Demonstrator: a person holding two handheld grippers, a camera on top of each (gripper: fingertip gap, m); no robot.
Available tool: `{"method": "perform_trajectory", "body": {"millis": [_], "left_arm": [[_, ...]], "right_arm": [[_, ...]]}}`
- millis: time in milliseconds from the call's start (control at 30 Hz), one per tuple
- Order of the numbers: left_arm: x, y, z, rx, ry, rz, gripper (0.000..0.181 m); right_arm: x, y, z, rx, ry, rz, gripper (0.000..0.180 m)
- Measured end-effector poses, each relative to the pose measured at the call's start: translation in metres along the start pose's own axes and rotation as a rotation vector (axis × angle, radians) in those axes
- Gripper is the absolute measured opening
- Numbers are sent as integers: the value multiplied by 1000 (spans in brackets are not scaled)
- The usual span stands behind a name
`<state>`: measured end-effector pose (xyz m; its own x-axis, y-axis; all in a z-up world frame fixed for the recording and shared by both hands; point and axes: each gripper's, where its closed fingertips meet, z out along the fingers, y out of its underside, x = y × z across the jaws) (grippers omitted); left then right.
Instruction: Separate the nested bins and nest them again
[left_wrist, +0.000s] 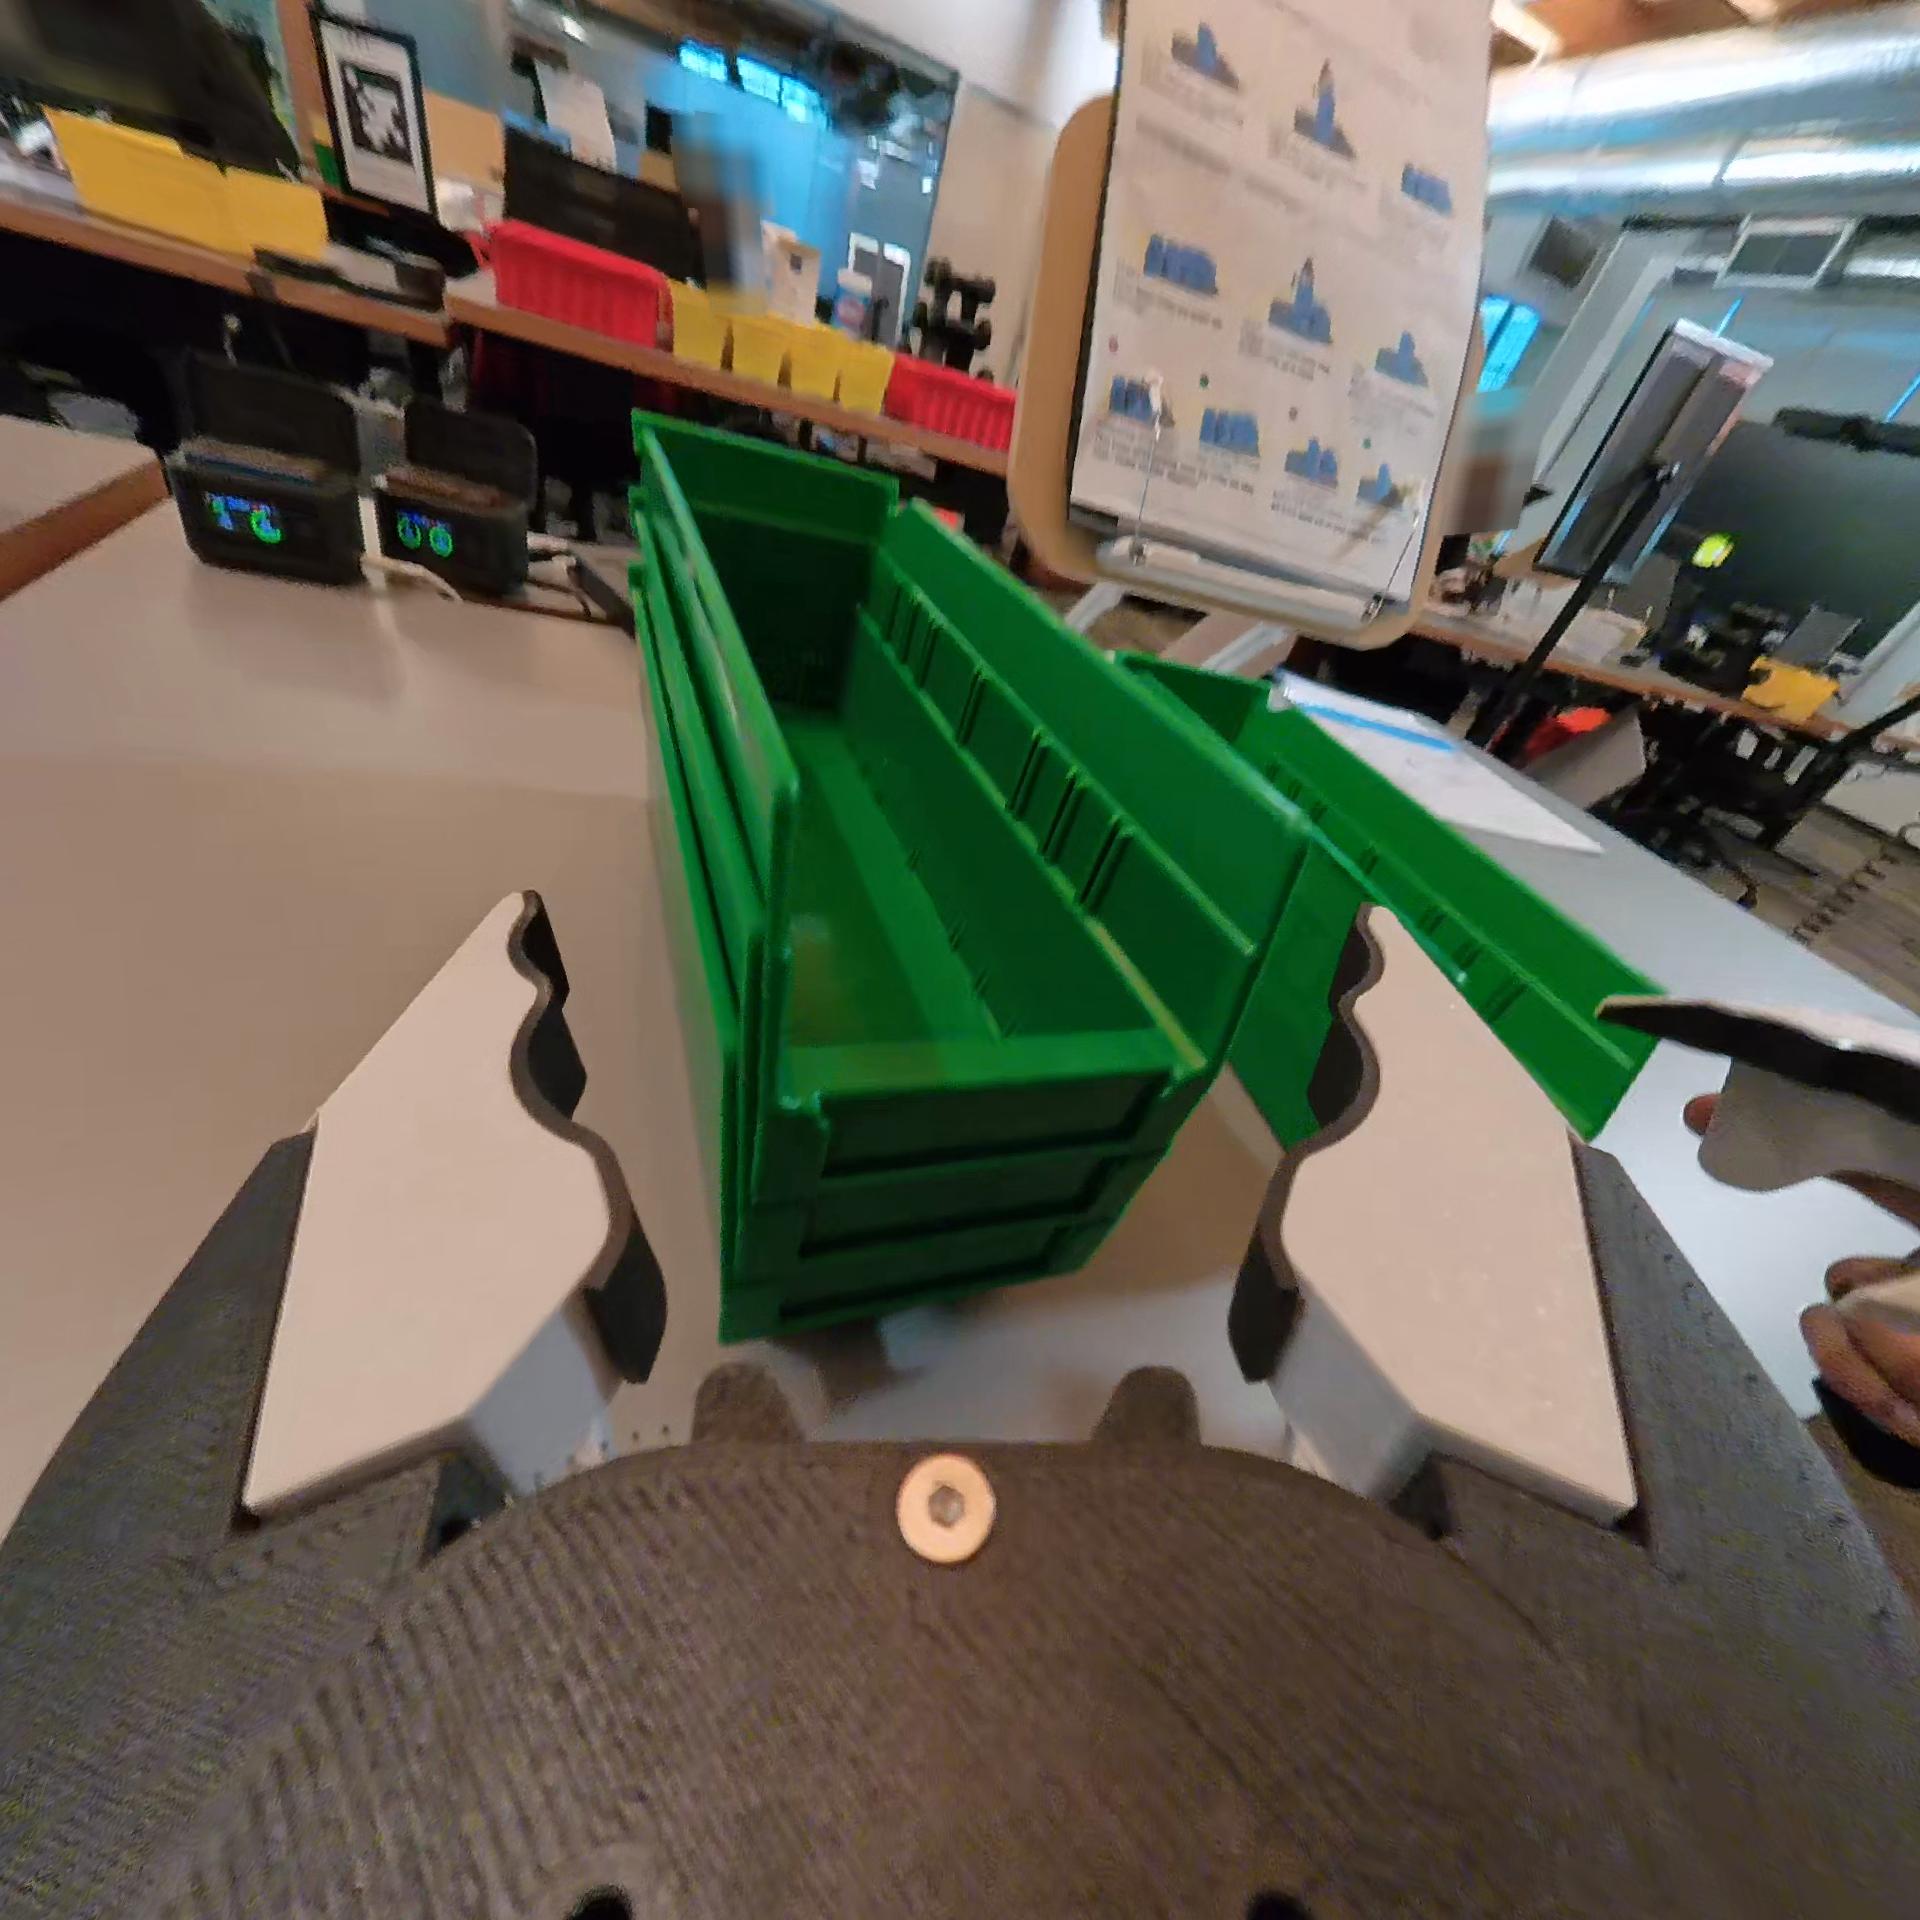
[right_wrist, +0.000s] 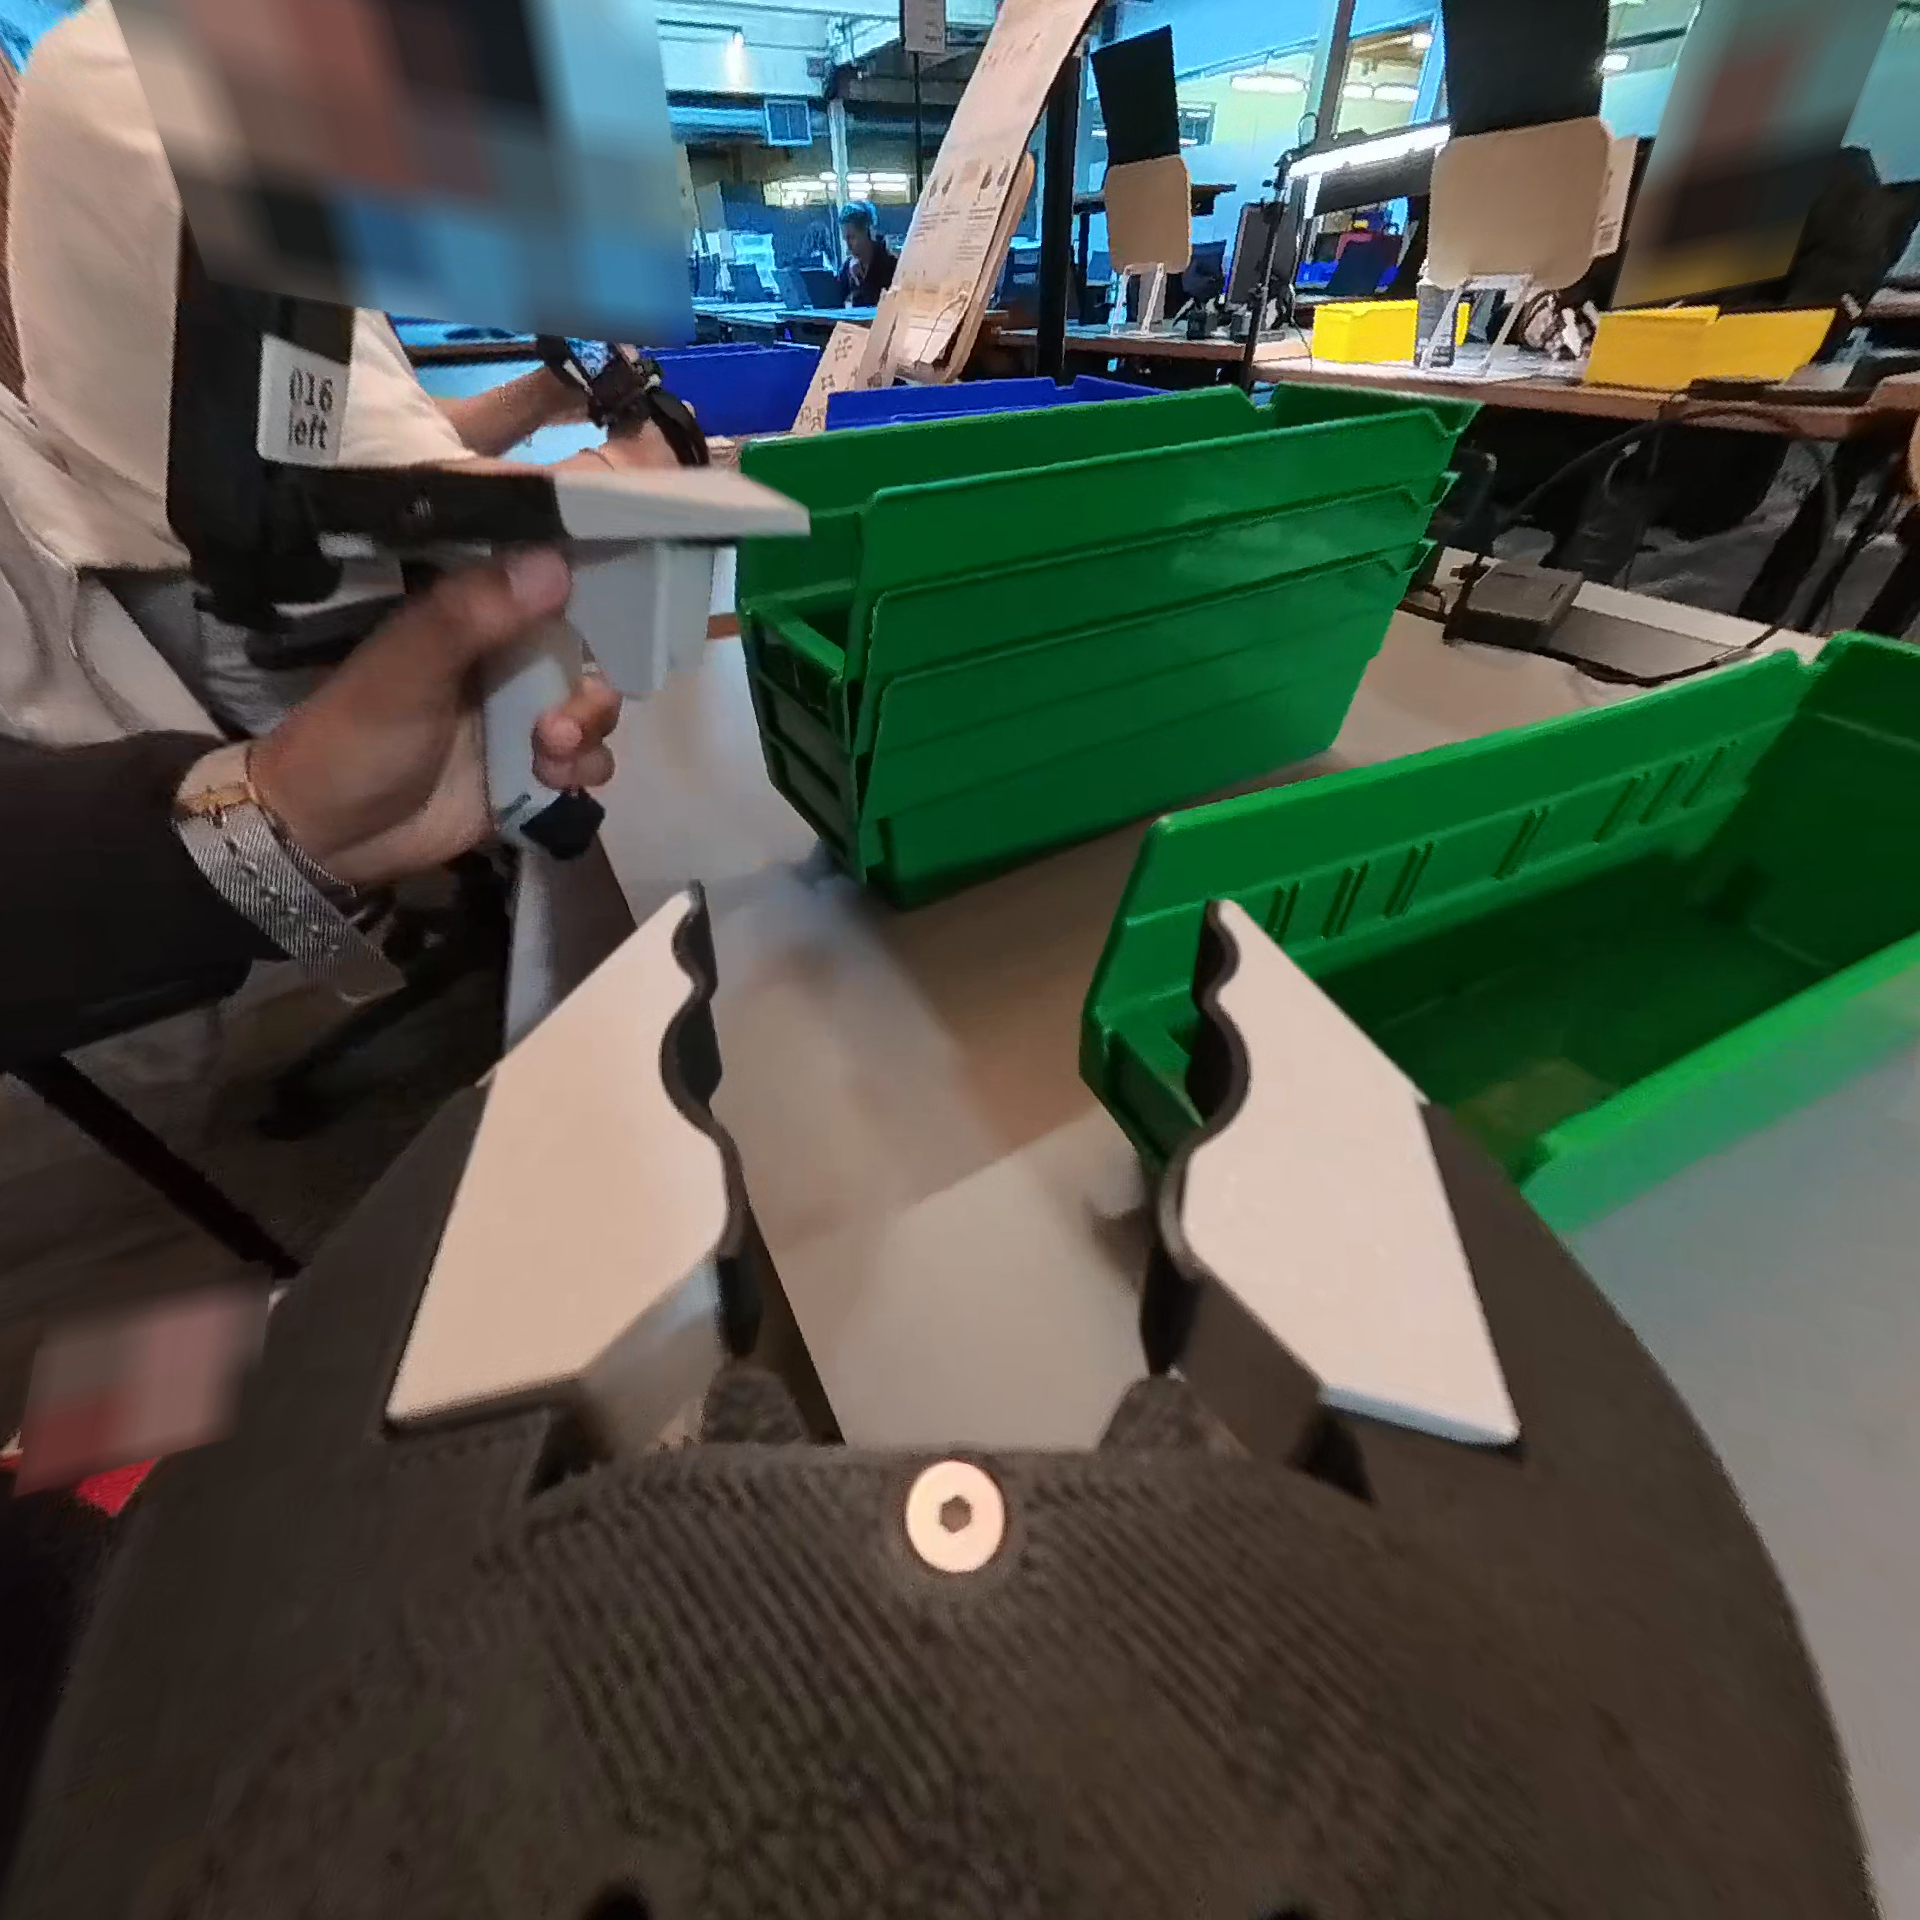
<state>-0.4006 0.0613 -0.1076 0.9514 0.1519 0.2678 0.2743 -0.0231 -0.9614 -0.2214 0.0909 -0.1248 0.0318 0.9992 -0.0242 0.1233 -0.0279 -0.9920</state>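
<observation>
Left wrist view alone looked down into the nested green bins (left_wrist: 935, 935); right wrist view alone showed the separate green bin's (right_wrist: 1558, 987) interior. Left tongs (left_wrist: 951, 1039) and right tongs (right_wrist: 956, 987) both spread, holding nothing. Bins stood near each other on the grey surface (left_wrist: 312, 779). Workshop benches with yellow bins (right_wrist: 1704, 348) behind.

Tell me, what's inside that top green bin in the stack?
Nothing: the top bin of the stack shows a bare green floor. Its near front corner is hidden behind its own wall.
</observation>
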Motion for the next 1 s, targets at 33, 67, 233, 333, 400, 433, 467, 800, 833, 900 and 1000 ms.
{"method": "perform_trajectory", "body": {"millis": [33, 67, 233, 333, 400, 433, 467, 800, 833, 900, 1000], "left_arm": [[3, -6, 1, 30, 3, -2, 143], [7, -13, 1, 61, 5, -4, 143], [25, -49, -12, 279, -12, 24, 129], [42, -43, -9, 263, 23, 40, 130], [47, -37, -4, 243, 22, 56, 134], [49, -33, 0, 219, 21, 79, 133], [49, -29, 3, 188, 16, 94, 134], [27, -32, -7, 198, -39, 146, 134], [23, -28, -7, 178, -43, 139, 136], [19, -17, -6, 129, -38, 130, 137], [16, 3, -5, 35, -19, 128, 139]], "right_arm": [[1, -1, -3, 11, 5, -17, 92], [3, -5, -8, 30, 15, -32, 90], [24, -31, -27, 82, 16, -106, 79], [36, -44, -16, -10, -77, -219, 88], [47, -55, 3, -105, -141, -301, 111], [49, -62, 15, -150, -193, -337, 112], [51, -68, 27, -196, -250, -381, 114], [42, -96, 156, -646, -685, -1075, 113], [40, -94, 165, -696, -717, -1124, 114], [41, -86, 178, -815, -769, -1215, 116], [56, -76, 187, -994, -808, -1381, 118]]}}
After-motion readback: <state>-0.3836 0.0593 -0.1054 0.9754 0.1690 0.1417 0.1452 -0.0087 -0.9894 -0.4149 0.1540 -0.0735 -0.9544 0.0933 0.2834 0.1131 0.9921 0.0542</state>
